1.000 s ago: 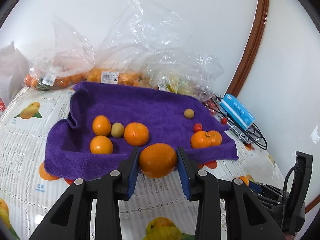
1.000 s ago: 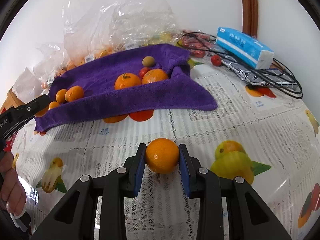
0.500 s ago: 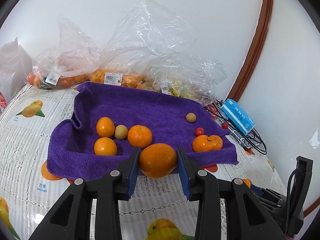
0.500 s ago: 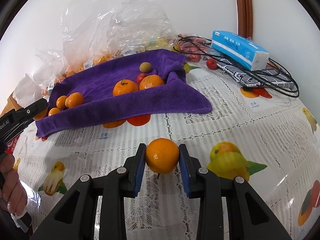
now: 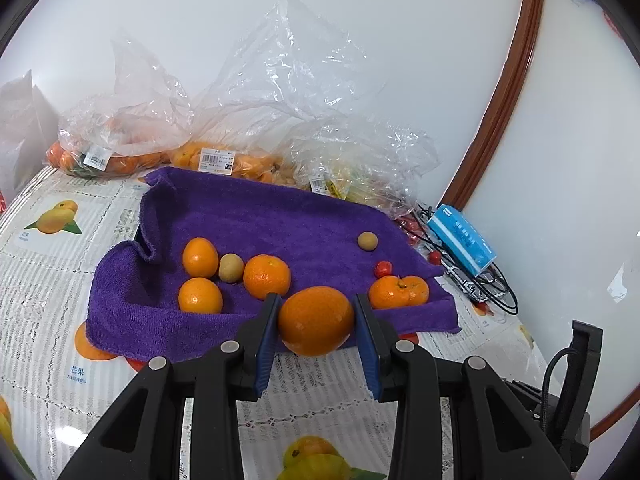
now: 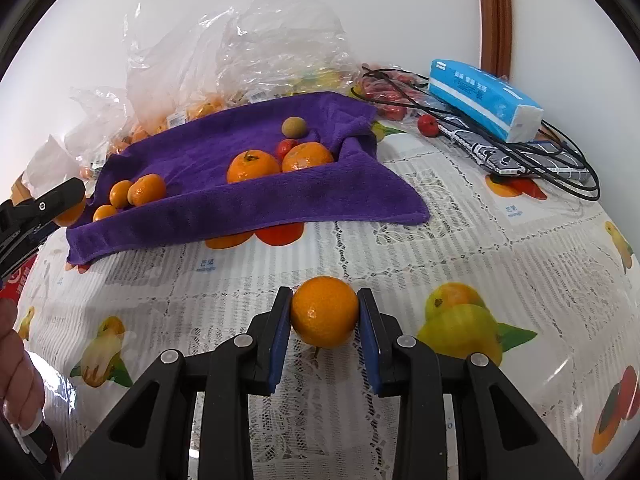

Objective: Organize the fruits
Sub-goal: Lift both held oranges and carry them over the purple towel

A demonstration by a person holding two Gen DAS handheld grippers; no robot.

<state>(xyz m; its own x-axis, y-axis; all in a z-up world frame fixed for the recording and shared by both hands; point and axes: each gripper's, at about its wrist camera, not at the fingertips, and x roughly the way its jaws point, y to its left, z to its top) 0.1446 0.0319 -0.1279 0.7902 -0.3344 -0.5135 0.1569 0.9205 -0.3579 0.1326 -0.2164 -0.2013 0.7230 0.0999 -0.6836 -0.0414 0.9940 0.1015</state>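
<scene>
My left gripper is shut on a large orange, held just in front of the near edge of a purple towel. On the towel lie several oranges, two small brownish fruits and a small red fruit. My right gripper is shut on a smaller orange above the fruit-print tablecloth, well short of the towel. The left gripper's finger shows at the left edge of the right wrist view.
Clear plastic bags of fruit line the wall behind the towel. A blue tissue pack, black cables and loose red fruits sit at the back right. A person's hand is at lower left.
The left wrist view has shifted a little, so the towel and bags sit lower in the picture. Both oranges stay gripped. The right view is almost the same.
</scene>
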